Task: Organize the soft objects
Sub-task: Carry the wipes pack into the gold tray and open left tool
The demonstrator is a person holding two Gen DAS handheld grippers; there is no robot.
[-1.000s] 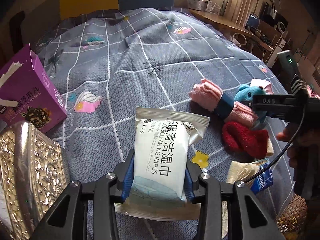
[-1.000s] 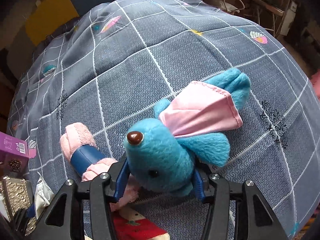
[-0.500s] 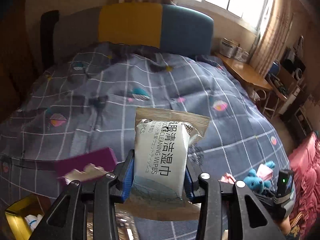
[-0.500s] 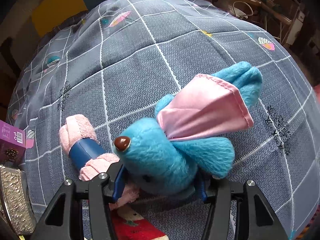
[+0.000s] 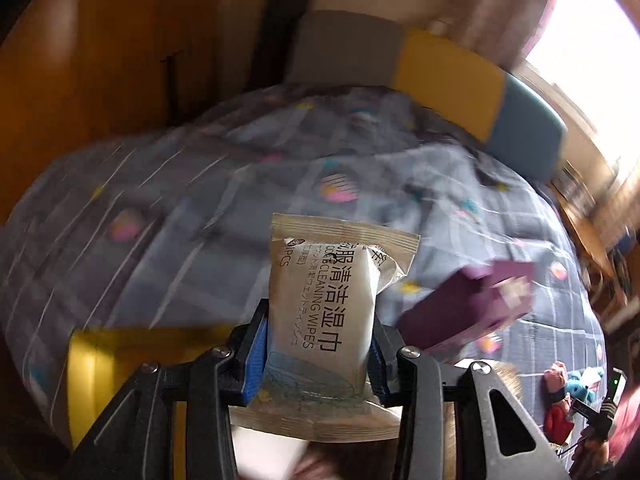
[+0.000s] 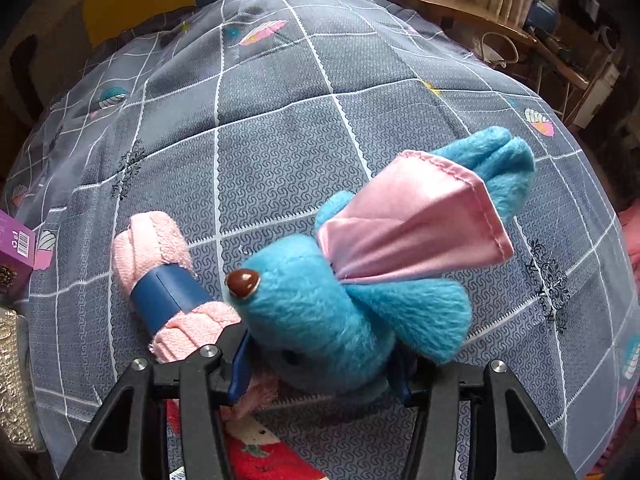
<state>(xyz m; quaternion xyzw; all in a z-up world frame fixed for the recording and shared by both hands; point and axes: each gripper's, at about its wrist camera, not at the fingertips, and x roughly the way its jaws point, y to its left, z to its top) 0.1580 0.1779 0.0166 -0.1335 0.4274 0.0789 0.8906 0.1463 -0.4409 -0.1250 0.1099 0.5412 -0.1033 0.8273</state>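
My left gripper [image 5: 318,360] is shut on a white pack of cleaning wipes [image 5: 324,300], held upright above the bed; the left wrist view is motion-blurred. A yellow box [image 5: 104,360] lies below and to its left. The right gripper [image 6: 320,360] has its jaws closing on the head of a blue plush toy [image 6: 320,312] with a pink cape [image 6: 408,220], which lies on the grey checked quilt [image 6: 280,120]. The blue pads touch both sides of the head. A pink rolled towel with a blue band [image 6: 160,264] lies just left of the toy.
A red sock [image 6: 264,456] lies under the right gripper. A purple box [image 5: 468,304] sits right of the wipes. A gold embossed tin [image 6: 12,380] is at the left edge. A yellow and blue headboard [image 5: 448,76] stands behind the bed, a wooden desk [image 6: 440,0] beyond it.
The left gripper swung up and leftward with the wipes; the purple box now appears on its right and a yellow box below. The right gripper rolled slightly, its jaws tightening on the toy's head.
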